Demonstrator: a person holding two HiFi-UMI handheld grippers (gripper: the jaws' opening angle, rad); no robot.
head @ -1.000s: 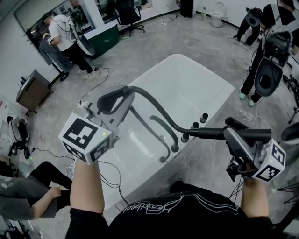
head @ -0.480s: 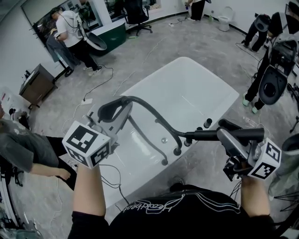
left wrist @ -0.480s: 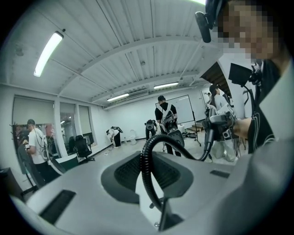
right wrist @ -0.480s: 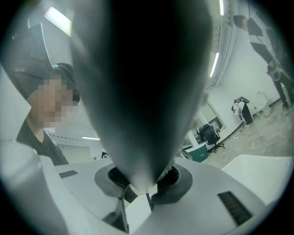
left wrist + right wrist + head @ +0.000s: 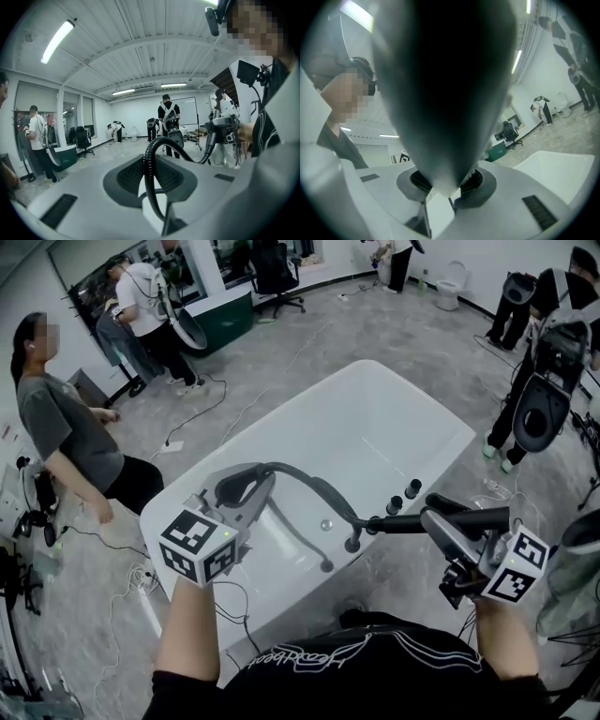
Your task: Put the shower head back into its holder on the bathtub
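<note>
Head view: right tool [image 5: 442,523] clamps shower head [image 5: 401,522] mid-handle, probably rigid, slippery, good hold; left tool [image 5: 246,491] pinches hose [image 5: 314,482], likely springy.

Mock-up lab: lone bathtub [image 5: 380,423], toilet [image 5: 453,279], floor cables [image 5: 199,411].

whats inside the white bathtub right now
Inside the white bathtub only a small round drain shows. The dark grey shower hose and the left hand-held gripper cover its near end.
</note>
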